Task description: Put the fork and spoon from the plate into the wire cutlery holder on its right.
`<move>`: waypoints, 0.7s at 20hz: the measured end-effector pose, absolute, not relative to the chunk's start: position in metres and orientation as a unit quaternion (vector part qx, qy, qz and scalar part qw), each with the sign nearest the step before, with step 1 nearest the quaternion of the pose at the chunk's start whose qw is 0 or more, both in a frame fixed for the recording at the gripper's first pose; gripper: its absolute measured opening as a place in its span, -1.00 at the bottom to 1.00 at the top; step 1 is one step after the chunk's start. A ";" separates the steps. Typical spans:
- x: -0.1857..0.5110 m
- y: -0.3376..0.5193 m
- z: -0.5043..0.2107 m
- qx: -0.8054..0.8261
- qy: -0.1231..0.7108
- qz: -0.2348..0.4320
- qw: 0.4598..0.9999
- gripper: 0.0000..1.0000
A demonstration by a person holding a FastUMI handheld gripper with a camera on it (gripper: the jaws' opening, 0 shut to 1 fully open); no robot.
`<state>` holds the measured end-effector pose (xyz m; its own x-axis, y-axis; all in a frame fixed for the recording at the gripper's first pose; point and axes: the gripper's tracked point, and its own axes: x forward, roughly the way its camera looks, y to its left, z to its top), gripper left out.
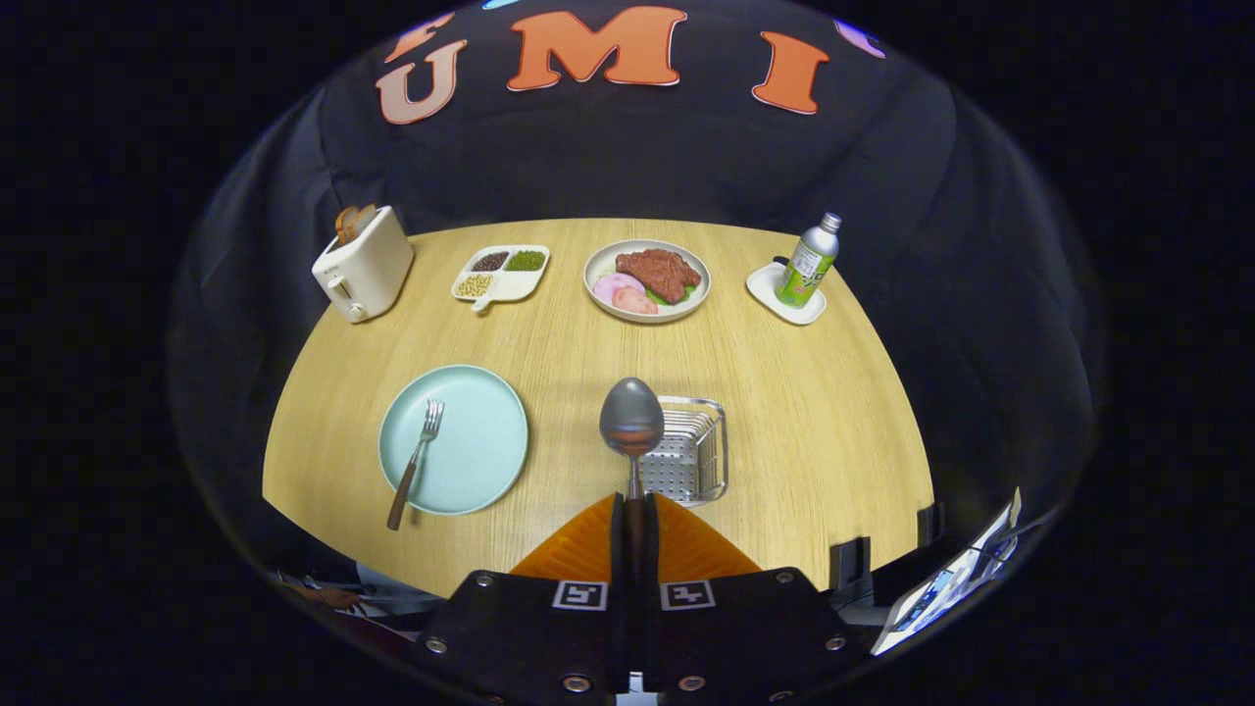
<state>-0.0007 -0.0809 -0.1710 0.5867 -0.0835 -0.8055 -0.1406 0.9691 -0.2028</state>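
Now tool (635, 510) pinches spoon (631, 420) by thin handle, bowl up, just over wire holder (694, 449). Spoon hard, shiny, light, may slip. Fork (416, 461) lies on blue plate (480, 461), left of holder; grab its brown handle.

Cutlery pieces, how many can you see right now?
2. The spoon is clamped between the gripper fingers, bowl up, in front of the wire cutlery holder. The fork lies on the blue plate, handle overhanging its rim.
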 end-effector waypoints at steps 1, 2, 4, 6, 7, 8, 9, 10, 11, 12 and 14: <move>-0.001 -0.087 -0.171 -0.131 0.464 0.016 0.876 -0.90; -0.001 -0.093 -0.170 -0.134 0.474 0.016 0.870 -0.90; 0.000 -0.097 -0.173 -0.132 0.498 0.020 0.857 -0.89; -0.003 -0.100 -0.178 -0.134 0.527 0.026 0.839 -0.89; -0.002 -0.100 -0.181 -0.132 0.542 0.029 0.830 -0.89; -0.001 -0.101 -0.183 -0.132 0.554 0.031 0.822 -0.89; 0.001 -0.102 -0.187 -0.133 0.566 0.033 0.813 -0.89; 0.003 -0.103 -0.189 -0.137 0.576 0.033 0.805 -0.89; 0.006 -0.105 -0.192 -0.142 0.585 0.032 0.798 -0.89; 0.009 -0.107 -0.196 -0.149 0.594 0.032 0.790 -0.89; 0.012 -0.109 -0.201 -0.159 0.612 0.030 0.774 -0.89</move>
<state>0.0116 -0.1094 -0.2013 0.2483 -0.1480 -0.9573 -0.2420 0.9474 -0.2093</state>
